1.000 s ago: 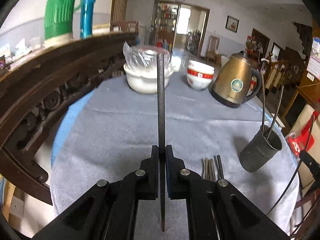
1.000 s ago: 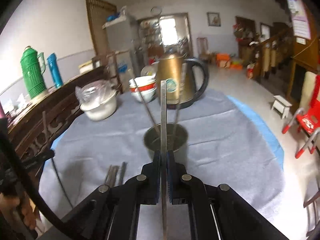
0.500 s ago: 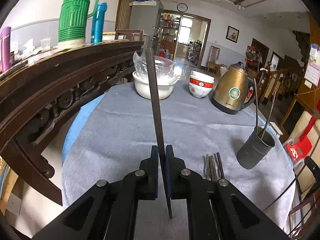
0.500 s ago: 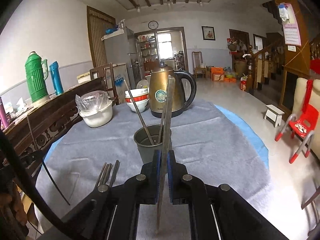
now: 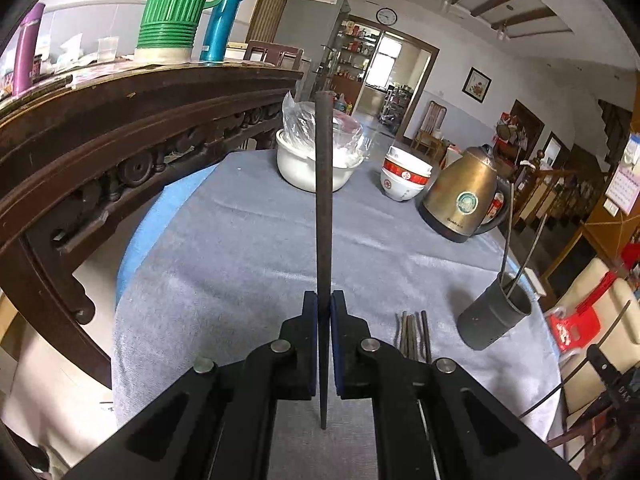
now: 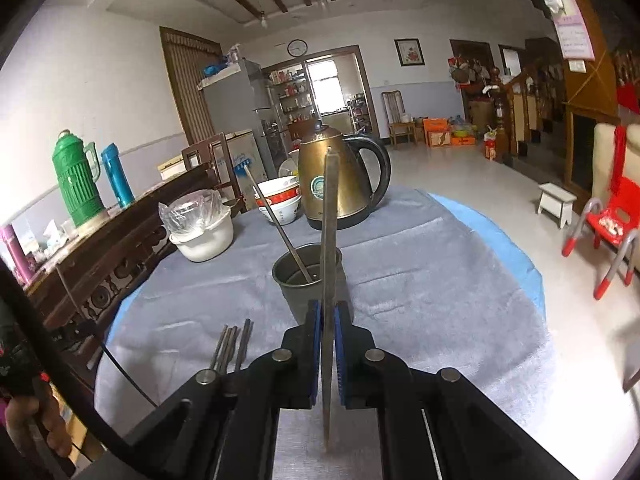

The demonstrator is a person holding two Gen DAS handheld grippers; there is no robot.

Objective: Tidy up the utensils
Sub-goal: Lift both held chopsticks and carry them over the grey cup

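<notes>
My left gripper [image 5: 324, 300] is shut on a dark chopstick [image 5: 323, 200] that stands upright above the grey tablecloth. My right gripper [image 6: 329, 310] is shut on a metal chopstick [image 6: 330, 232] held upright just in front of the dark metal cup [image 6: 308, 280]. The cup holds two chopsticks and also shows in the left wrist view [image 5: 494, 316] at the right. Several loose chopsticks [image 5: 412, 334] lie on the cloth between my grippers, seen too in the right wrist view [image 6: 232, 344].
A white bowl with a plastic bag [image 5: 316, 160], stacked red-and-white bowls [image 5: 404, 178] and a brass kettle [image 5: 460, 200] stand at the table's far side. A carved wooden sideboard [image 5: 100, 152] with green and blue flasks runs along the left. A red chair [image 6: 612, 224] stands right.
Both grippers have risen and tipped back, each keeping its chopstick. The right chopstick has come up from over the cup's mouth. The left chopstick has swung back to vertical.
</notes>
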